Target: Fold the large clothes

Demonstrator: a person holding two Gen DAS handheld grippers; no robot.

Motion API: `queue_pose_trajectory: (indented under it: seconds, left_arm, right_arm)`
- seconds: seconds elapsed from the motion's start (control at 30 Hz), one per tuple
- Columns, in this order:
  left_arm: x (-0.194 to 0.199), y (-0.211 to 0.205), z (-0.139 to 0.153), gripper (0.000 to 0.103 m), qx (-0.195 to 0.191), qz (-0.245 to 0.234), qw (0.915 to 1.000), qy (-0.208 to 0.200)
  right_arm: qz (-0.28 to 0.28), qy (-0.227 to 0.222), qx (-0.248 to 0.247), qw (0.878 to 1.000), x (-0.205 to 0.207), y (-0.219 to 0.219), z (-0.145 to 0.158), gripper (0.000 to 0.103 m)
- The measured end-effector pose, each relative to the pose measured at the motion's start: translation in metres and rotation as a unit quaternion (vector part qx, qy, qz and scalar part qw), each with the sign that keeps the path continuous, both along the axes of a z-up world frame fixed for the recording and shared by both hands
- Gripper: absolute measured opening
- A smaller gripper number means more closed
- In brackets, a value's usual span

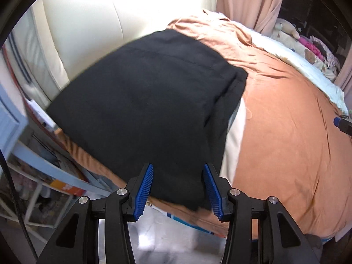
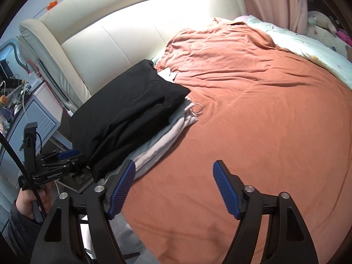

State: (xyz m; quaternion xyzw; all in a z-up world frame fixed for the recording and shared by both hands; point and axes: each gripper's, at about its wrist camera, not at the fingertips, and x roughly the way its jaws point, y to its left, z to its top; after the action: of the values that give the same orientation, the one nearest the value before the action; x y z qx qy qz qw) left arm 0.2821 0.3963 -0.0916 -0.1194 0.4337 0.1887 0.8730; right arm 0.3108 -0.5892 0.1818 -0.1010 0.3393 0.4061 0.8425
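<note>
The black garment (image 2: 129,114) is lying folded on a pale garment (image 2: 167,132) at the bed's (image 2: 253,121) left corner by the headboard (image 2: 123,33), long axis running from the near bed edge toward the headboard, w/ the near end overhanging slightly. Risk, imo: it's sliding off or the layers are slipping apart if that overhanging end gets nudged (loose fabric, soft stack). Left gripper (image 1: 178,189) is sitting spread over its near edge, pinching nothing; right gripper (image 2: 173,189) is hanging spread above bare sheet.

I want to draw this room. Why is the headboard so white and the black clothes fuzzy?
Left wrist view: glare washes out the headboard; the black clothes have smeared edges, motion blur. Right wrist view: sharper, headboard glaring too; fisheye bulges the bed.
</note>
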Motion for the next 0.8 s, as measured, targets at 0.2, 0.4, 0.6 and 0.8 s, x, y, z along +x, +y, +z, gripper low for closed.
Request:
queue_pose_trajectory:
  seconds: [0.2,0.4,0.6,0.8]
  left_arm:
    - [-0.027,-0.039,0.029,0.05,0.005,-0.012,0.9996,-0.026]
    - [-0.054,-0.087,0.059,0.093,0.011,-0.024,0.9972,-0.07]
    - [-0.086,-0.144,0.085,0.103,0.035,-0.057,0.9914,-0.113]
    - [-0.119,-0.187,0.103,0.103,0.044,-0.082,0.9845,-0.149]
  right_arm:
    - [-0.007,-0.013,0.023,1.0,-0.039,-0.039,0.016,0.091]
    - [-0.022,-0.046,0.034,0.998,-0.089,-0.086,0.027,0.103]
    - [-0.047,-0.066,0.053,0.995,-0.135,-0.14,0.031,0.103]
    - [-0.069,-0.084,0.064,0.992,-0.182,-0.189,0.032,0.103]
